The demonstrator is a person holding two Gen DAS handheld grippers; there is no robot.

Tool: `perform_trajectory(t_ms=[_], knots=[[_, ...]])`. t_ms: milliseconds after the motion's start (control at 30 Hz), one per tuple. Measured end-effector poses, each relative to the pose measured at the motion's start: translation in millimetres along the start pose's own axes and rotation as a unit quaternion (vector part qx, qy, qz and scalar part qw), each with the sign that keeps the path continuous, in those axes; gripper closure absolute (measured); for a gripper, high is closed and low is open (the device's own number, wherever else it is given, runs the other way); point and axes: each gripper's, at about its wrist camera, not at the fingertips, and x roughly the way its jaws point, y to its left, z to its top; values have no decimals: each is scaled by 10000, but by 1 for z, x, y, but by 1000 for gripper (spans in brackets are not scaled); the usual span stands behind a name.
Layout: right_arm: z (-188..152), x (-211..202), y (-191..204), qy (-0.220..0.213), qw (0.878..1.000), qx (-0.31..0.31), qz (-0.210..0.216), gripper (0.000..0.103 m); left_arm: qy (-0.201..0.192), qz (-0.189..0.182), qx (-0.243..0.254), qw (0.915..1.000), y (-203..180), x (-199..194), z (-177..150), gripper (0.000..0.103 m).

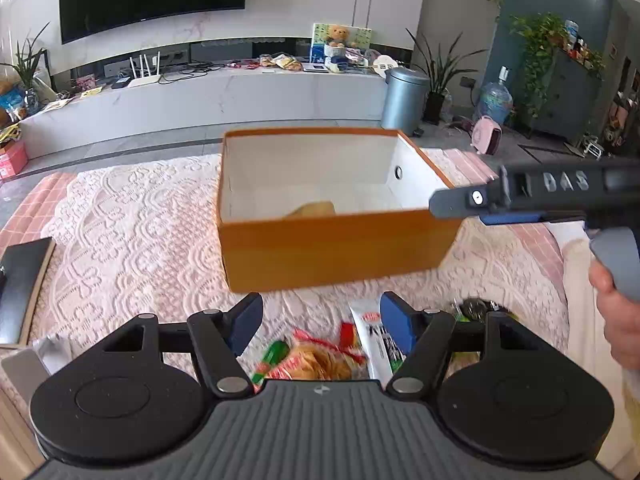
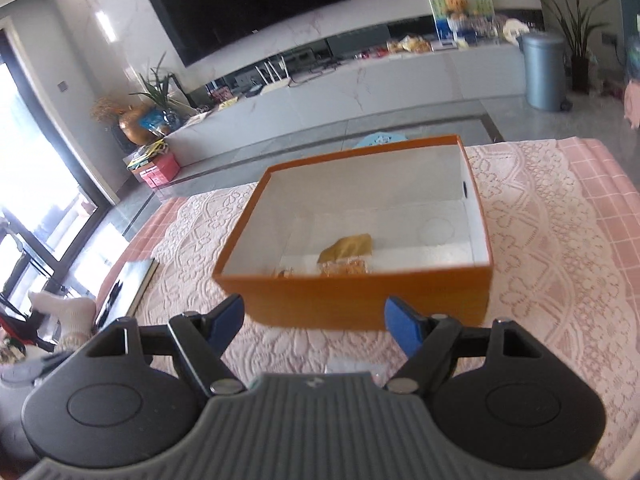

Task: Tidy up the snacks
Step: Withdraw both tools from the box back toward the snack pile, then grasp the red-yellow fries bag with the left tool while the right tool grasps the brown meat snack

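Left wrist view: the left gripper (image 1: 320,326), blue pads apart and empty, hangs over a heap of crinkly snack packets (image 1: 320,354) at lower centre. Beyond, mid-frame, stands an open orange cardboard box with white lining (image 1: 332,252) on the pink lace-covered tabletop (image 1: 132,232). Right wrist view: the right gripper (image 2: 314,324), pads apart and empty, faces the box, which contains a golden snack packet (image 2: 348,254).
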Motion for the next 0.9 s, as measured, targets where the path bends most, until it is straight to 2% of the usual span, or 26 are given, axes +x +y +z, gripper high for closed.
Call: perform_trajectory(t_ms=[267,500,900], knots=[[-69,-16,6,-264,9965,-656,-453,27,294,-142,167,9993,-4,11,-28,22],[-116,1,-3,-77,9934,-814,-804,27,591,-158,53,9981,2,26,-42,22],[-149,43,-16,410,9905,-946,-905,27,955,-144,15,9953,6,60,-60,19]])
